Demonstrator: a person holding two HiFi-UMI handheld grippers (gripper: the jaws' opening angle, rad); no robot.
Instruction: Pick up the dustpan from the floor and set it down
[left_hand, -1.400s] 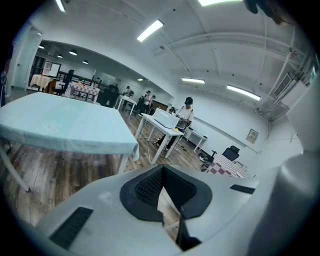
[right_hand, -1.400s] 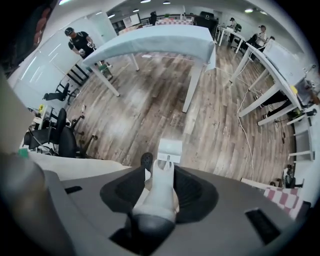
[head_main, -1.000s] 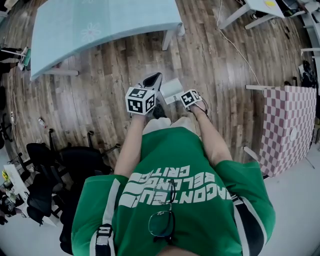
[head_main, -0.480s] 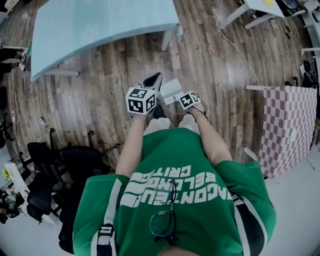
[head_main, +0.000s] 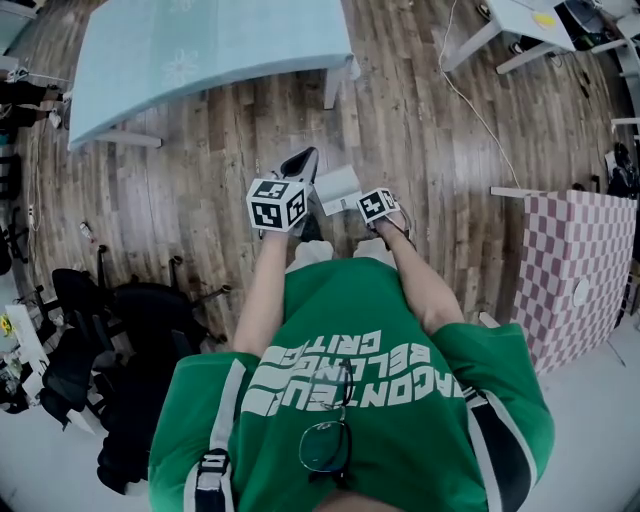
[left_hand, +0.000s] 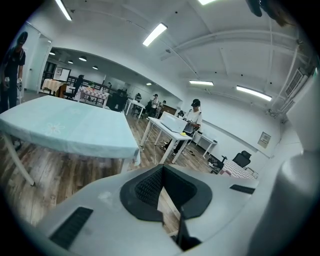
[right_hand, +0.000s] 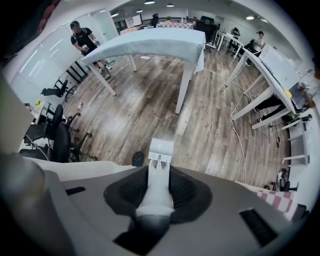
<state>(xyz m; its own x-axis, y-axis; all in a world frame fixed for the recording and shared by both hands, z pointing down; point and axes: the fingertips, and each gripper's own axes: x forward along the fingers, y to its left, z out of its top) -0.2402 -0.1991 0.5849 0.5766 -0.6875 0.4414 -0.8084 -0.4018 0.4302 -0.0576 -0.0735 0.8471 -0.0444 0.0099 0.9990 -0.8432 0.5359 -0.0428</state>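
The dustpan (head_main: 337, 186) is a pale grey pan on a white handle, and it is up off the wooden floor in front of the person's knees. In the right gripper view the handle (right_hand: 159, 192) runs out between the jaws and the pan (right_hand: 161, 149) hangs below them. My right gripper (right_hand: 159, 172) points downward and is shut on that handle; in the head view the right gripper (head_main: 372, 203) is beside the pan. My left gripper (head_main: 300, 165) is held just left of the pan. In its own view the left gripper (left_hand: 162, 174) holds nothing and its pad tips meet.
A light blue table (head_main: 200, 50) stands ahead on the left, and a white desk (head_main: 520, 15) is at the far right with a cable (head_main: 470, 90) trailing across the floor. A checkered-cloth table (head_main: 580, 260) is at the right. Black office chairs (head_main: 120, 320) crowd the left.
Both grippers and the dustpan have drifted a little to the left in the head view. The right gripper's hold on the handle is unchanged.
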